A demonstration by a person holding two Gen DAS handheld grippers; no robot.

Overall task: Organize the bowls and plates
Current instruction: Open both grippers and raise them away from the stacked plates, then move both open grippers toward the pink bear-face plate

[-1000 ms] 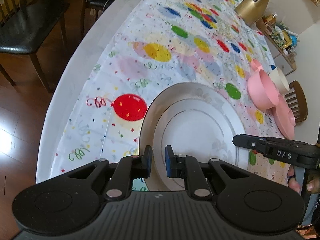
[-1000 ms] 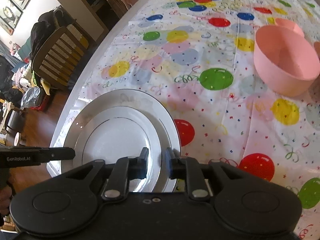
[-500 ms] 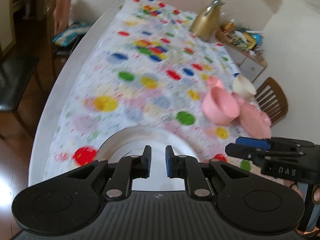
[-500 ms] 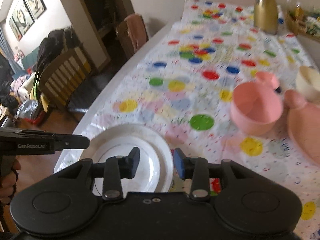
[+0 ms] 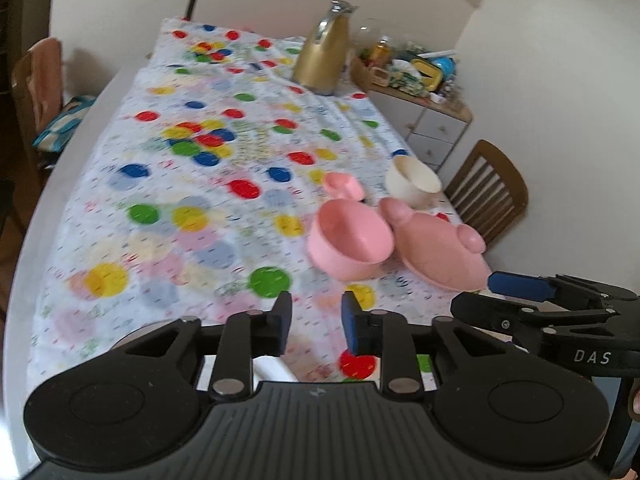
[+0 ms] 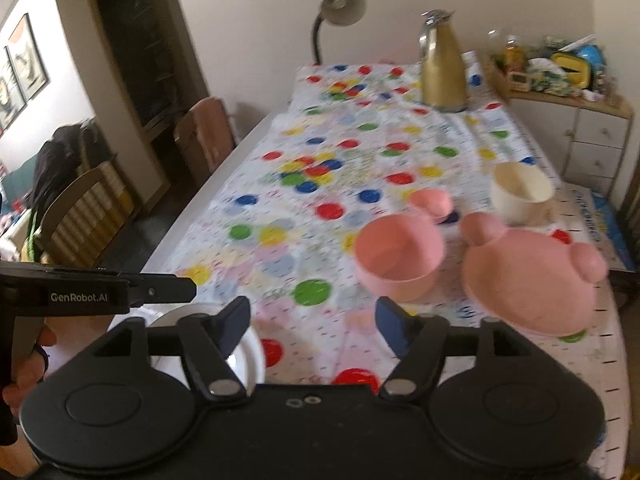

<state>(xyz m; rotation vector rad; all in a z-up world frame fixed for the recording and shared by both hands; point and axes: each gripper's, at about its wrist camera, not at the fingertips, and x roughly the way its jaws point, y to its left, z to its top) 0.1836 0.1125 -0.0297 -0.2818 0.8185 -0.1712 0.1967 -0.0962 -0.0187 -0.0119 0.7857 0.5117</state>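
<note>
A pink bowl (image 5: 351, 241) (image 6: 399, 255) sits on the dotted tablecloth, with a pink mouse-eared plate (image 5: 440, 249) (image 6: 528, 276) to its right. A small pink cup (image 5: 343, 185) (image 6: 430, 203) and a cream bowl (image 5: 413, 181) (image 6: 520, 192) stand behind them. Stacked white plates (image 6: 244, 356) (image 5: 272, 368) lie at the near edge, mostly hidden under the grippers. My left gripper (image 5: 315, 322) is open and empty above the cloth. My right gripper (image 6: 312, 326) is wide open and empty, short of the pink bowl.
A gold jug (image 5: 324, 56) (image 6: 442, 66) stands at the table's far end by a lamp (image 6: 340, 4). A cluttered cabinet (image 6: 560, 92) and a wooden chair (image 5: 486, 192) are to the right. More chairs (image 6: 76, 216) line the left side.
Both grippers have tilted up from the white plates to face the far table. Both jaws have opened, the right one widely. The white plates have dropped nearly out of view.
</note>
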